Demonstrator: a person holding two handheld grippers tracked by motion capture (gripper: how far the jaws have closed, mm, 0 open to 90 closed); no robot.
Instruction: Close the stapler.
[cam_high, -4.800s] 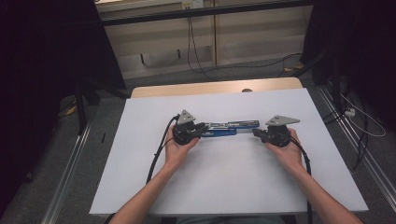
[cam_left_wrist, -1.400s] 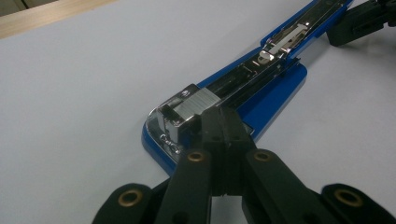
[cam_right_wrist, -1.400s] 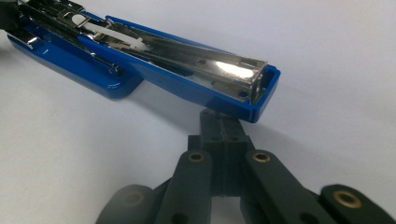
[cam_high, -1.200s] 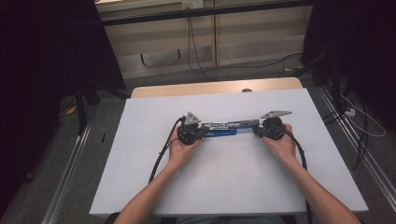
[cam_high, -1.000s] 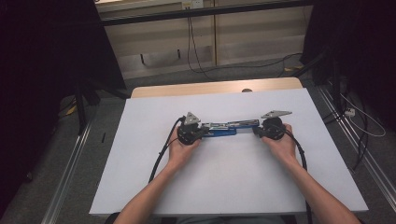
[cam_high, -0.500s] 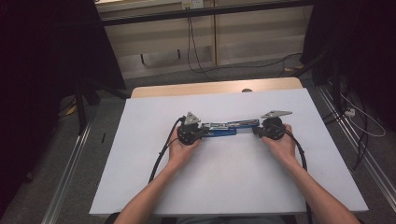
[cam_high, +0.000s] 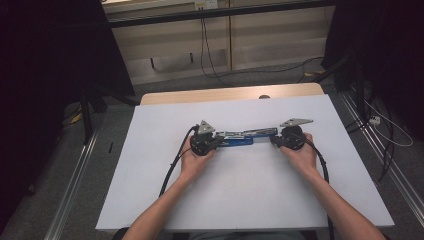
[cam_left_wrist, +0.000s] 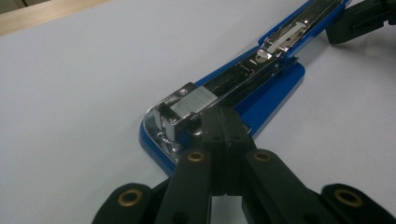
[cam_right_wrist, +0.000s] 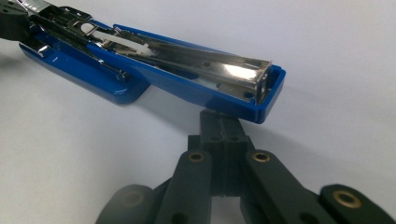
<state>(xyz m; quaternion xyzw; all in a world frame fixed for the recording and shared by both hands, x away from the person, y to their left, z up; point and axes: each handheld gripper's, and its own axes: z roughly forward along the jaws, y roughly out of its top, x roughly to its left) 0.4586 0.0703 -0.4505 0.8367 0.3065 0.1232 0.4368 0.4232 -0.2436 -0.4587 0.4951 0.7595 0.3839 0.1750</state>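
1. High view: a blue stapler (cam_high: 239, 138) lies opened out flat across the middle of the white table (cam_high: 250, 200), stretched between the two hands.
2. The left gripper (cam_high: 212, 142) sits at the stapler's left end in that view, and the right gripper (cam_high: 276, 140) at its right end.
3. Left gripper view: the two black jaws are pressed together with no gap and nothing between them. Their tip rests at the base end of the stapler (cam_left_wrist: 224, 100), low in the centre of the frame, just beside the block of staples (cam_left_wrist: 194, 100) in the metal channel.
4. Right gripper view: the jaws are likewise closed flat on each other and hold nothing. Their tip sits under the blue lid end of the stapler (cam_right_wrist: 219, 79), in the middle of the frame; whether it touches the plastic I cannot tell.
5. My judgement of the step: both closed tips seem to be steadying the opened stapler, with staples apparently already seated in the channel.
6. The next move likely calls for swinging the lid back over the base until it shuts, while the left tip pins the base so it does not slide on the smooth table.
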